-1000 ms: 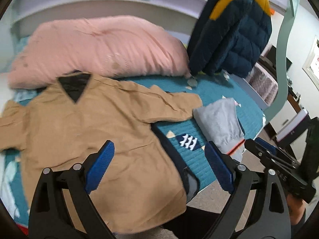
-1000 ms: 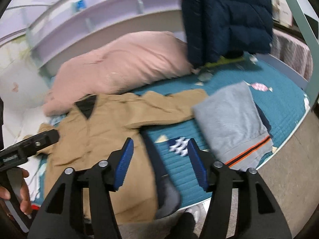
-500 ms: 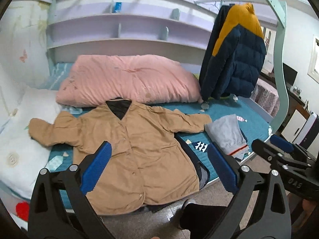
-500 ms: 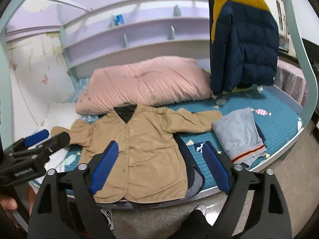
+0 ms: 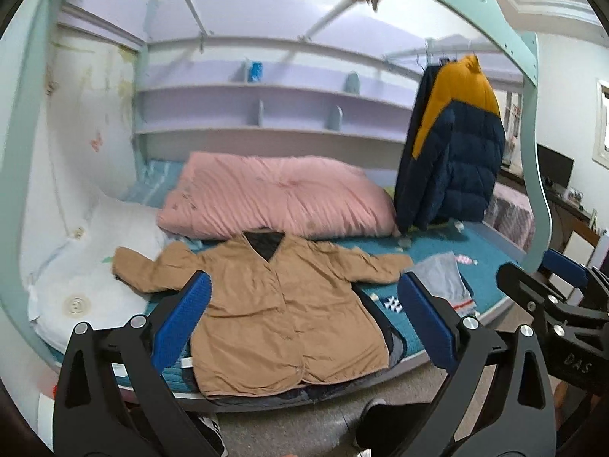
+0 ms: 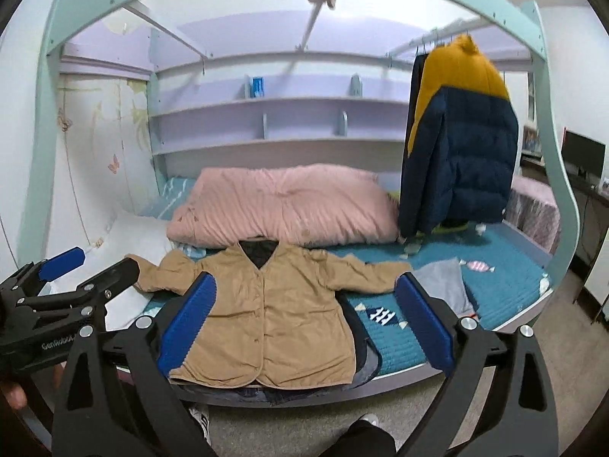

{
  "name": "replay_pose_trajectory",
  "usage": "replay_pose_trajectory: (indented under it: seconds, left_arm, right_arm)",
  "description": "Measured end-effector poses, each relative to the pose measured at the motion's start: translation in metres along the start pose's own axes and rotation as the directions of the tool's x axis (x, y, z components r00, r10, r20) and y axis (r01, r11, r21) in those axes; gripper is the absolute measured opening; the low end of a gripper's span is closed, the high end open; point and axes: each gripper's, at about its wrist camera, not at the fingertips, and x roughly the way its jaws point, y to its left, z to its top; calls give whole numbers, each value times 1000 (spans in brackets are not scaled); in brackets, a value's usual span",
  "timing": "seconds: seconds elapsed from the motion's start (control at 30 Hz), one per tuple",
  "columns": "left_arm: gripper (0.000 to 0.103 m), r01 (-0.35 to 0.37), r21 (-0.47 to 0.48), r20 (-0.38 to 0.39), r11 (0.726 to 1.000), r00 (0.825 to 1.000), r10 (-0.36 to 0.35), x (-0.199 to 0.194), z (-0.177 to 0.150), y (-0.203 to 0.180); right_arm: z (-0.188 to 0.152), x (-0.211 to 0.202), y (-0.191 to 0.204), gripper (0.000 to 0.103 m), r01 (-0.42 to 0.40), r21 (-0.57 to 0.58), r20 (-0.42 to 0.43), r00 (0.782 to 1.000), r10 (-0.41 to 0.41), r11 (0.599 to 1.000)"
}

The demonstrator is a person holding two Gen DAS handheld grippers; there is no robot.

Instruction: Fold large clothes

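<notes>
A tan button-front jacket (image 5: 281,304) (image 6: 266,304) lies flat on the bed, sleeves spread to both sides and hem at the front edge. A dark garment (image 6: 365,358) pokes out from under its right side. My left gripper (image 5: 302,285) is held well back from the bed, open and empty. My right gripper (image 6: 304,285) is just as far back, its jaws still opening with nothing between them. Each gripper also shows in the other's view: the right gripper (image 5: 536,272) at the right edge, the left gripper (image 6: 91,266) at the left edge.
A folded grey garment (image 5: 445,278) rests on the teal sheet (image 6: 495,266) right of the jacket. Behind lie a pink duvet (image 5: 278,198) and a white pillow (image 5: 76,266). A navy-and-yellow puffer jacket (image 5: 456,152) hangs at the right. A mint bed frame (image 5: 533,152) arches around.
Both grippers have pulled back and upward from the bed, so the whole bed and its frame now show. The right jaws have widened. The tan jacket lies unmoved.
</notes>
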Motion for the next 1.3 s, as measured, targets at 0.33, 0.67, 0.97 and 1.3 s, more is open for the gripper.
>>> replay_pose_trajectory:
  seconds: [0.33,0.67,0.97,1.3]
  left_arm:
    - [98,-45,26,115,999,992,42,-64,5,3]
    - [98,-52,75,163,996,986,39,-83,5,-11]
    - [98,-63,74,197,995,979,48,-88,8,-12]
    - [98,-60,76,196,995,980,44,-89,9,-12]
  right_arm:
    - [-5,-48,12,93,10,-12,89,996,-9,1000]
    - [-5,-70,11,93,15,-4,125,992,-14,1000]
    - [-4,-75,13,93,5,-3,145,989,-4,1000]
    - [-1,-76,15,93,5,-5,153,988,-4,1000]
